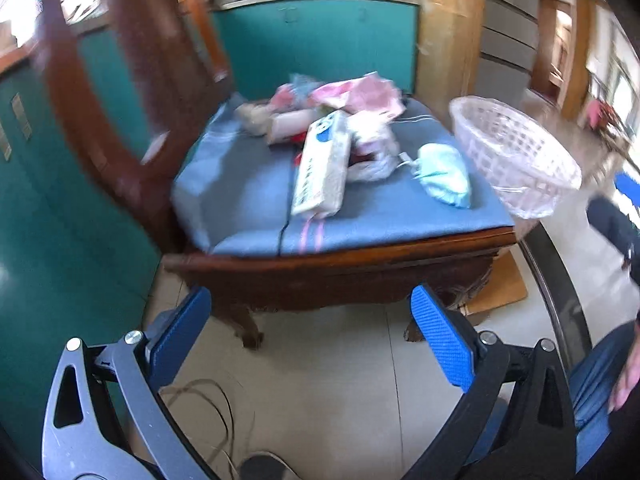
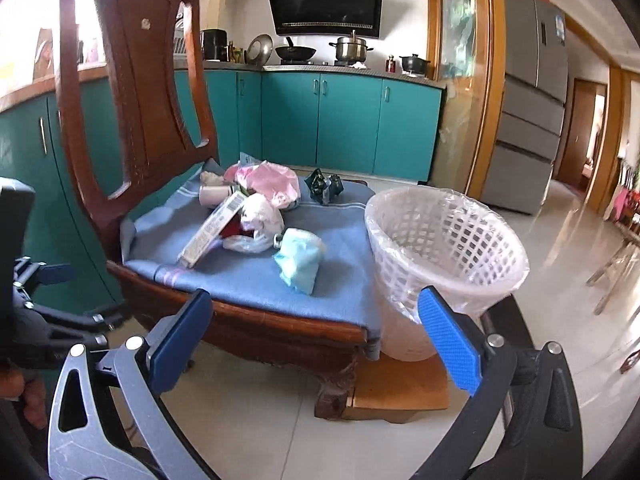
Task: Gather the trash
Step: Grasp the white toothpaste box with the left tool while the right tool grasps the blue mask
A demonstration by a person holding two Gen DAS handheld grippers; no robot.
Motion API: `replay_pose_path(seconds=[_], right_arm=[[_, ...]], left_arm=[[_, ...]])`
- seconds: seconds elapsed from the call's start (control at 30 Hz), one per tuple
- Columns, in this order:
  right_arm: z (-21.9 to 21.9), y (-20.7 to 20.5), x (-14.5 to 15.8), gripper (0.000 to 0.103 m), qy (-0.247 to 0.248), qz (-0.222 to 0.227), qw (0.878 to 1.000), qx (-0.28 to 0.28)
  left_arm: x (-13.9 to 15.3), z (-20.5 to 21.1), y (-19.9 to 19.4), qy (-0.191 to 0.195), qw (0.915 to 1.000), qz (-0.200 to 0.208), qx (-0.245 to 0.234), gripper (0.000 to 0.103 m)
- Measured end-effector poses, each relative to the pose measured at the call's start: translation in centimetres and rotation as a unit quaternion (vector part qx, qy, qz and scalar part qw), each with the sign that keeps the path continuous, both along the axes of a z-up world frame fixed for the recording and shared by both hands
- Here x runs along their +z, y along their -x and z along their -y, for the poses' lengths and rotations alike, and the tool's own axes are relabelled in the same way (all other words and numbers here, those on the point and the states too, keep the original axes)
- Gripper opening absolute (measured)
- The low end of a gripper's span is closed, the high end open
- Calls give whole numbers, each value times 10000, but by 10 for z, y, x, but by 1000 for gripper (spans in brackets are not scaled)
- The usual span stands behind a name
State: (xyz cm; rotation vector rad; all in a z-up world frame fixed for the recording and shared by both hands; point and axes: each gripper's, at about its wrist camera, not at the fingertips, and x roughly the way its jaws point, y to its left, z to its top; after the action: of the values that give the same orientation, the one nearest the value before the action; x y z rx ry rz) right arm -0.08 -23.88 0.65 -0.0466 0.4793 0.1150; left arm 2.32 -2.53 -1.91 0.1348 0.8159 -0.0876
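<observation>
**Trash heaped on chair seat, bin beside it**

Left wrist view: the left hand-held gripper (image 1: 310,330) is spread and empty at lower centre. Mid-frame, a heap of pink and white wrappers (image 1: 340,120) lies on the blue-cushioned wooden chair (image 1: 248,196).

Right wrist view: the right hand-held gripper (image 2: 316,330) is spread, empty. A white plastic lattice wastebasket (image 2: 444,248) stands right of centre, touching the chair; a crumpled pale blue bag (image 2: 300,260) lies near it.

Teal cabinets (image 2: 344,120), tiled floor (image 2: 280,420), fridge (image 2: 528,128)

Dark carved wooden chair (image 1: 340,276), blue cloth seat cushion (image 1: 248,196): heap of pink and white wrappers (image 1: 352,100), long white printed carton (image 1: 322,164), pale-blue crumpled bag (image 1: 444,176). White lattice plastic basket (image 1: 516,160) beside.
</observation>
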Motion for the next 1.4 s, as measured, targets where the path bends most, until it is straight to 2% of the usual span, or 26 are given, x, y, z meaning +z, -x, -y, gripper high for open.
replay_pose_path(seconds=[0.07, 0.2, 0.33, 0.47, 0.53, 0.57, 0.6, 0.63, 0.67, 0.7, 0.73, 0.77, 0.8, 0.83, 0.9, 1.0, 1.17, 1.4], right_arm=[[5, -12, 11, 100, -82, 42, 10000, -23], [12, -43, 34, 100, -395, 25, 9992, 47], [12, -77, 48, 100, -363, 189, 9991, -54], [17, -89, 24, 100, -467, 153, 9988, -58], [17, -96, 5, 100, -498, -128, 9987, 0], [15, -104, -5, 100, -562, -475, 9973, 73], [15, -109, -8, 100, -652, -603, 9959, 167], [14, -111, -11, 100, -715, -663, 9950, 219], [11, -113, -12, 100, -699, -679, 9950, 211], [8, -114, -13, 100, -659, -713, 9951, 212], [6, -115, -14, 100, -634, -761, 9948, 227], [3, -116, -14, 100, -637, -807, 9944, 253], [0, -115, -15, 100, -643, -830, 9941, 279], [-3, -115, -15, 100, -621, -846, 9940, 294], [-6, -115, -15, 100, -568, -835, 9944, 321], [-9, -116, -17, 100, -515, -836, 9946, 335], [-17, -126, -26, 100, -494, -1001, 9931, 373], [-45, -160, -56, 100, -250, -1438, 9887, 337]], left_arm=[[6, 9, -18, -119, 9999, 53, -108, 100], [9, 18, -58, -48, 9998, -80, -171, 100], [-4, 35, -101, -458, 9985, -214, -213, 100], [-26, 43, -129, -534, 9975, -355, -303, 100], [-37, 41, -138, -510, 9976, -368, -276, 100], [-42, 39, -142, -472, 9977, -411, -252, 99], [-47, 37, -146, -433, 9977, -474, -220, 97], [-53, 34, -151, -352, 9976, -559, -197, 91], [-57, 31, -156, -285, 9975, -613, -182, 78], [-60, 28, -159, -214, 9974, -665, -147, 69], [-63, 23, -164, -56, 9972, -744, -102, 52], [-64, 20, -167, 60, 9968, -788, -76, 40], [-65, 17, -169, 163, 9964, -825, -58, 36], [-65, 14, -171, 286, 9959, -859, -71, 26], [-61, 10, -168, 413, 9956, -840, -75, 23], [-39, 2, -155, 584, 9963, -621, -84, 23], [1, -19, -128, 795, 9968, 22, -22, 23], [23, -36, -119, 1156, 9926, 354, 121, 23]])
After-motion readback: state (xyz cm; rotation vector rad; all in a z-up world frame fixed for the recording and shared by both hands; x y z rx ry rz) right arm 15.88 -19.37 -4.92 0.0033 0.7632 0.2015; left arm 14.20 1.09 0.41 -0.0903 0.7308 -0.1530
